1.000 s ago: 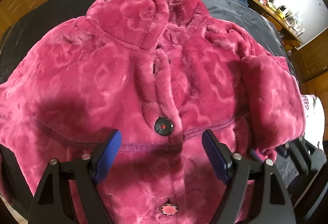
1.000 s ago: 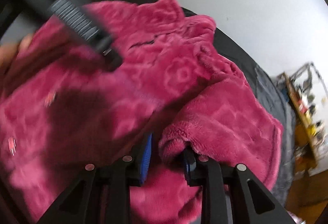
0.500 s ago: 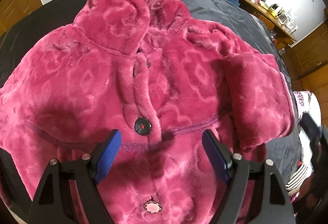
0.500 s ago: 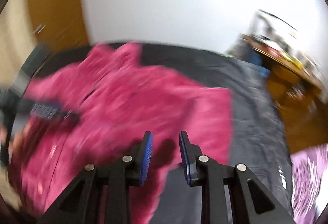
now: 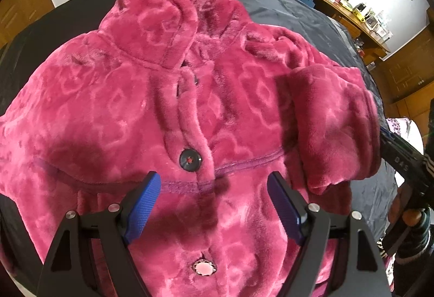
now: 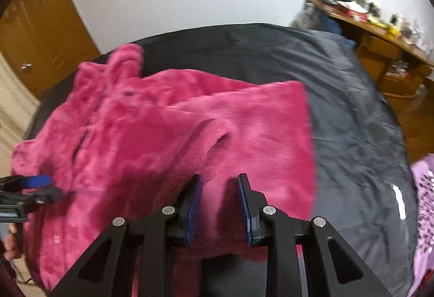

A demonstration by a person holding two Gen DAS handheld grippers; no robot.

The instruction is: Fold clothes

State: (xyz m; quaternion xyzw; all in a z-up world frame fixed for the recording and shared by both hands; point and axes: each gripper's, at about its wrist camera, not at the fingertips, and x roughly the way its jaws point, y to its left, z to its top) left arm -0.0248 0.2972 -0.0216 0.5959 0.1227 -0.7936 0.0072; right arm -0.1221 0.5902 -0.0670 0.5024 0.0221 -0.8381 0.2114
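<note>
The left claw (image 5: 214, 204) is pointing steeply down over the front of the pink fleece jacket (image 5: 114, 107), its jaws standing wide apart with nothing between them. The jacket is lying face up on a dark grey cover (image 6: 339, 85), a dark button (image 5: 190, 159) sitting just beyond the claw. The jacket's sleeve (image 5: 333, 128) is lying folded across the chest. The right claw (image 6: 219, 204) is hanging above that sleeve, jaws narrowly apart and gripping nothing. A cluttered wooden desk (image 6: 379, 25) is standing by the wall.
</note>
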